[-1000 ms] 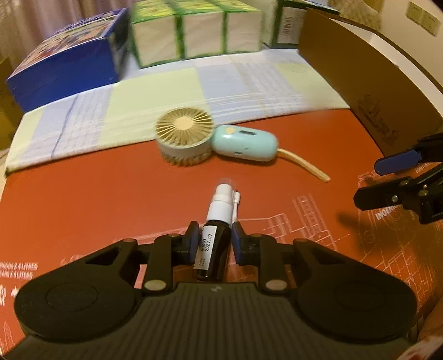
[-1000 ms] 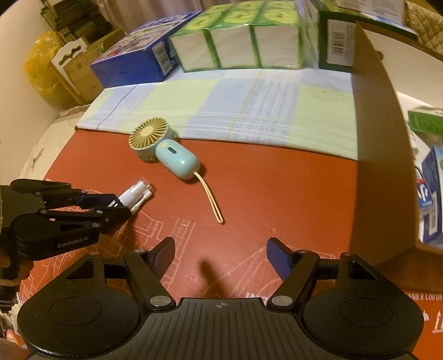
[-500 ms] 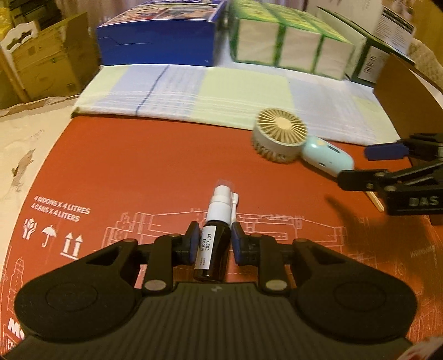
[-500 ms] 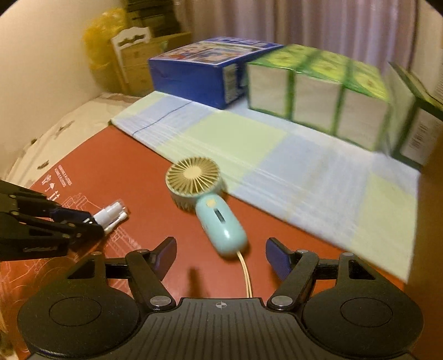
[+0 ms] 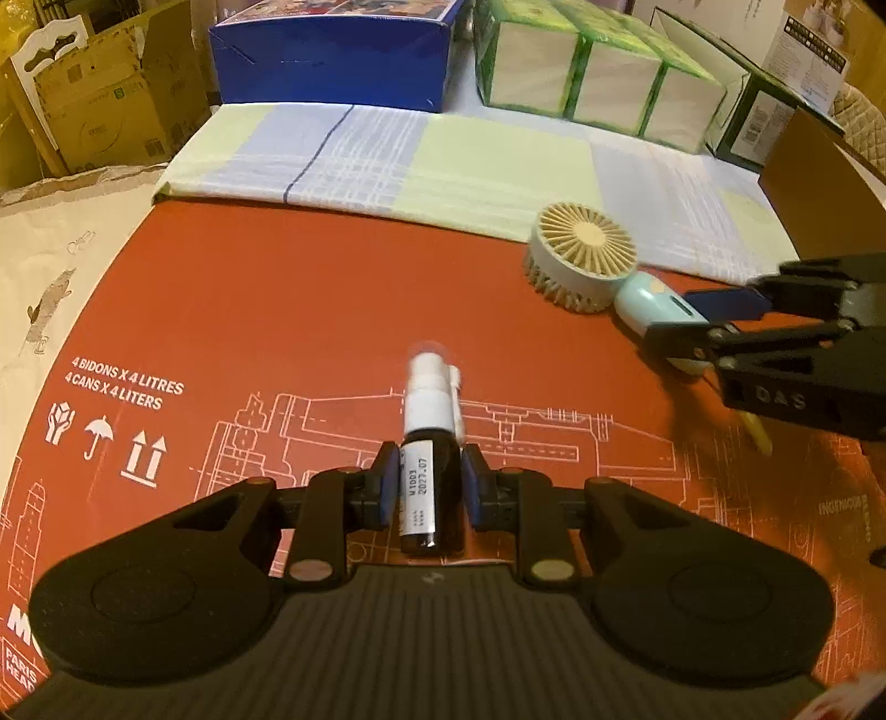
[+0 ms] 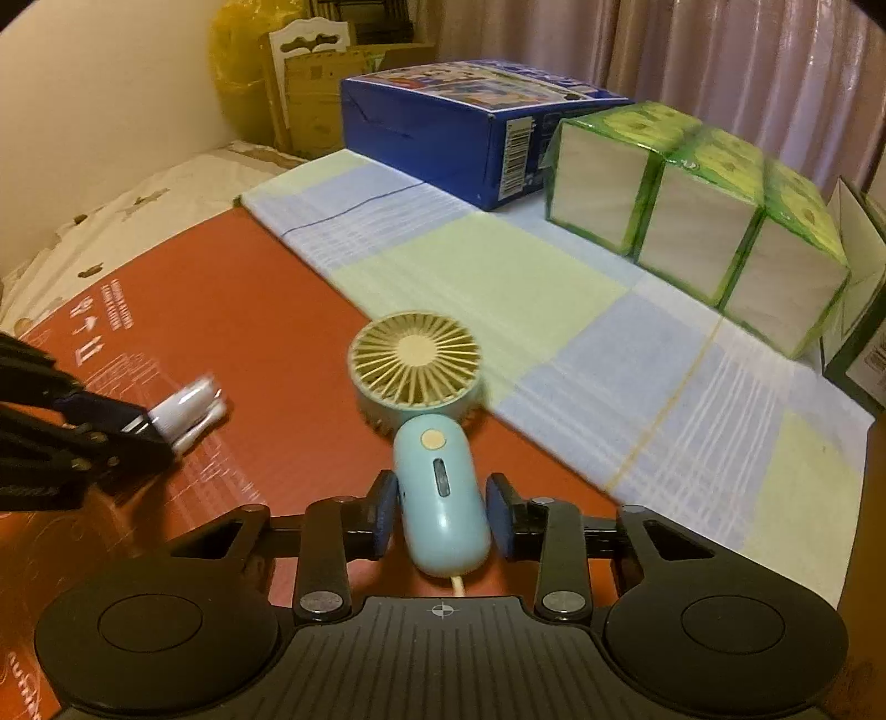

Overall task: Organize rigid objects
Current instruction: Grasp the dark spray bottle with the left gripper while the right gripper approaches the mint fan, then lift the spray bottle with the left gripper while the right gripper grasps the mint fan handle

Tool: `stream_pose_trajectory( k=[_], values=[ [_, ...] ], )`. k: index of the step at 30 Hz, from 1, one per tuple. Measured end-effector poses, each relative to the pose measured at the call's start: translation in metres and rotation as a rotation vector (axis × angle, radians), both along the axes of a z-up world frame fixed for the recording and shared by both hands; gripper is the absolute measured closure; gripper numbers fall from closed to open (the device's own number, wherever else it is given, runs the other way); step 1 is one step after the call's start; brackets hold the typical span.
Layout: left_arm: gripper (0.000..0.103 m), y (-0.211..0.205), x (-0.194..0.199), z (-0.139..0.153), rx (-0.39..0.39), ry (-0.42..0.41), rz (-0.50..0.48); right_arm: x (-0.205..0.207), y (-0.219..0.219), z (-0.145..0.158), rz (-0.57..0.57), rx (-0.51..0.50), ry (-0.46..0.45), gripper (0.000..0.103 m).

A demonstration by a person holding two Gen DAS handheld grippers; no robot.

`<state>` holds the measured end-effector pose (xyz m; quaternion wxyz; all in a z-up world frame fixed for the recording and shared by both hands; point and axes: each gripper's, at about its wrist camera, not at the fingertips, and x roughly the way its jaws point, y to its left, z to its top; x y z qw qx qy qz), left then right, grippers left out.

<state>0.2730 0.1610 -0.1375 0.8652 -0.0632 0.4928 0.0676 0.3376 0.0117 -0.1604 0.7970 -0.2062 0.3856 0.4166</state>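
Observation:
My left gripper (image 5: pixel 425 487) is shut on a dark spray bottle (image 5: pixel 429 490) with a white nozzle, held just above the red cardboard sheet (image 5: pixel 277 310). A hand-held fan (image 6: pixel 421 376) with a beige grille and pale blue handle (image 6: pixel 443 493) lies on the sheet's far edge. My right gripper (image 6: pixel 443 509) straddles the blue handle, its pads (image 6: pixel 385 512) close on both sides with small gaps. The fan also shows in the left wrist view (image 5: pixel 581 260), with the right gripper (image 5: pixel 698 321) over its handle. The bottle also shows in the right wrist view (image 6: pixel 185 412).
A checked cloth (image 5: pixel 443 160) lies behind the sheet. A blue box (image 5: pixel 332 50) and green tissue boxes (image 5: pixel 598 77) stand at the back. A brown cardboard wall (image 5: pixel 819 188) rises at the right. Cardboard boxes (image 5: pixel 99 99) stand at far left.
My right gripper has moved forward to the fan and its jaws have narrowed around the blue handle. My left gripper still holds the bottle and has swung a little left.

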Motion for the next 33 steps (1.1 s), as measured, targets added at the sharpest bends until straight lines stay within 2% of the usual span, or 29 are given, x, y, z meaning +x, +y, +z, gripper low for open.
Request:
stream_pose_trajectory(
  k=[8,13,21,26,28,33],
  values=[
    [0.084,-0.010,-0.008,0.000,-0.011,0.002,-0.040,-0.034,-0.036,0.005,-0.040,0.026,0.062,0.072],
    [0.084,-0.022,-0.019,0.001,-0.027,0.008,-0.078,-0.053,-0.069,0.010,-0.050,0.047,0.131,0.072],
    [0.084,-0.042,-0.044,0.003,-0.058,0.031,-0.141,-0.081,-0.111,0.014,-0.039,0.020,0.166,0.072],
    [0.083,-0.049,-0.046,0.003,-0.054,0.039,-0.151,-0.085,-0.114,0.012,-0.066,0.028,0.187,0.072],
    [0.080,-0.050,-0.045,0.003,-0.050,0.042,-0.155,-0.085,-0.108,0.009,-0.077,0.024,0.197,0.072],
    [0.080,-0.056,-0.044,0.003,-0.024,0.041,-0.166,-0.085,-0.098,0.003,-0.088,0.018,0.174,0.071]
  ],
)
